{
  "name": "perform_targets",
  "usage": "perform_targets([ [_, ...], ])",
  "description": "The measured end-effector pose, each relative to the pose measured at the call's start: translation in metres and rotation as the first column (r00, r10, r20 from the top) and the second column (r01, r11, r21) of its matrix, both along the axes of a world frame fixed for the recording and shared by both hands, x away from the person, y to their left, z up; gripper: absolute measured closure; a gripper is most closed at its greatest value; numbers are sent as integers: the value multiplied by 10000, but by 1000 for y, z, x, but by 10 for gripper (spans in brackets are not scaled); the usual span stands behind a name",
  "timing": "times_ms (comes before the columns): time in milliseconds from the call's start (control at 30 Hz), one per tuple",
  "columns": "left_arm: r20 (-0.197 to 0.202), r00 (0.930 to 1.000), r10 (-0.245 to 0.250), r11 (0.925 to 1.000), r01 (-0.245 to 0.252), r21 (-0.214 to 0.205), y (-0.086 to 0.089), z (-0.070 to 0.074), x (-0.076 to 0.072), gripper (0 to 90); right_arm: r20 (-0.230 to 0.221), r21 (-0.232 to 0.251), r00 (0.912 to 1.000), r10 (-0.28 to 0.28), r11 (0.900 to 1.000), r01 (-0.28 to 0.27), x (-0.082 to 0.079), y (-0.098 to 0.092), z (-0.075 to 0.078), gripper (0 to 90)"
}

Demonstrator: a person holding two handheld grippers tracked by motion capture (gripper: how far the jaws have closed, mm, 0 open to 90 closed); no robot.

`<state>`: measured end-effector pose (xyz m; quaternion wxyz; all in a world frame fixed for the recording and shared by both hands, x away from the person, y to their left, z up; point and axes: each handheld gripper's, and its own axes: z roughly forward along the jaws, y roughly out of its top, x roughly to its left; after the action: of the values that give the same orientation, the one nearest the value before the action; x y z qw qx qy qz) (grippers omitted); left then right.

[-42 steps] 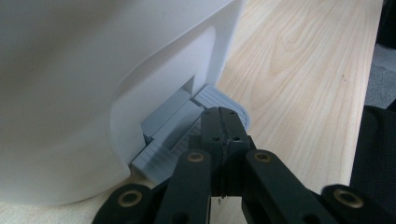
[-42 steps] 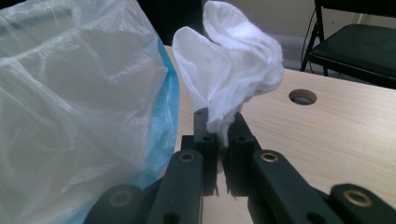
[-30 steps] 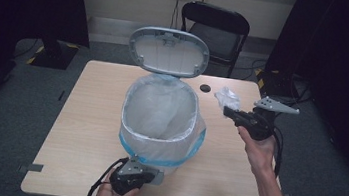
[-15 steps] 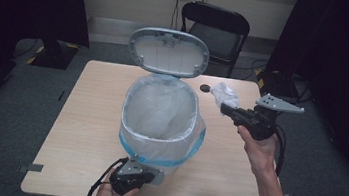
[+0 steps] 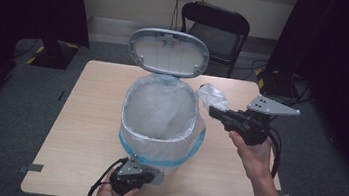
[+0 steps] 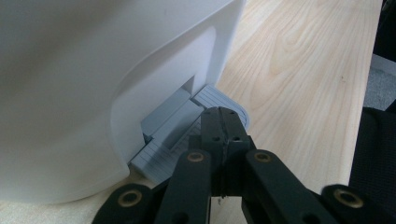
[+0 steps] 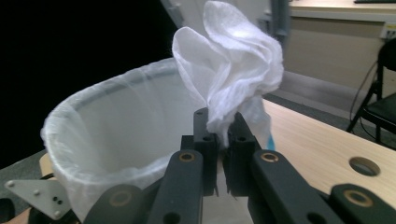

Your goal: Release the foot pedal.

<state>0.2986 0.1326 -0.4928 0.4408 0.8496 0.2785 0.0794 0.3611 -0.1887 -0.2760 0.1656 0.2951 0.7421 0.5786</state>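
Observation:
A white pedal bin [image 5: 156, 148] with a clear plastic liner stands mid-table, its grey lid [image 5: 169, 52] up. My left gripper [image 5: 150, 175] is at the bin's near foot. In the left gripper view its jaws [image 6: 224, 126] are shut with nothing between them, and the tips rest on the grey pedal [image 6: 173, 149]. My right gripper [image 5: 213, 112] hangs just right of the bin's rim, shut on a crumpled white tissue [image 5: 213, 96]. In the right gripper view the tissue [image 7: 233, 60] stands up from the jaws [image 7: 222, 126], with the lined rim [image 7: 93, 107] close behind on the left.
The wooden table [image 5: 84, 117] has bare room to the left of the bin. A small round disc [image 7: 364, 165] lies on it at the far right side. A black folding chair [image 5: 216, 30] stands behind the table.
My right gripper has risen and moved left with the tissue, closer to the bin's rim. The left gripper has stayed on the pedal and the lid stays up.

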Motion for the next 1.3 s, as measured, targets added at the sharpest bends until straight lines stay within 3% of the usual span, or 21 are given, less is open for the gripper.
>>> perform_targets([
  [467,81,10000,-19,10000,19,-23,0,0,0,900,-38,84,9927,1208,9927,-1207,1,35,7,859],
  [1000,-6,10000,40,10000,-40,9,0,0,0,900,-424,-565,9780,2042,9768,-2064,19,70,8,839],
  [1133,-2,10000,17,10000,-17,3,0,0,0,900,-515,-866,9774,2050,9741,-2089,22,76,7,801],
  [1233,6,10000,9,10000,-9,15,0,0,0,900,-450,-890,9786,2010,9749,-2043,23,78,5,726],
  [1300,15,10000,3,10000,-3,16,0,0,0,900,-445,-947,9785,2012,9743,-2046,24,80,4,621],
])
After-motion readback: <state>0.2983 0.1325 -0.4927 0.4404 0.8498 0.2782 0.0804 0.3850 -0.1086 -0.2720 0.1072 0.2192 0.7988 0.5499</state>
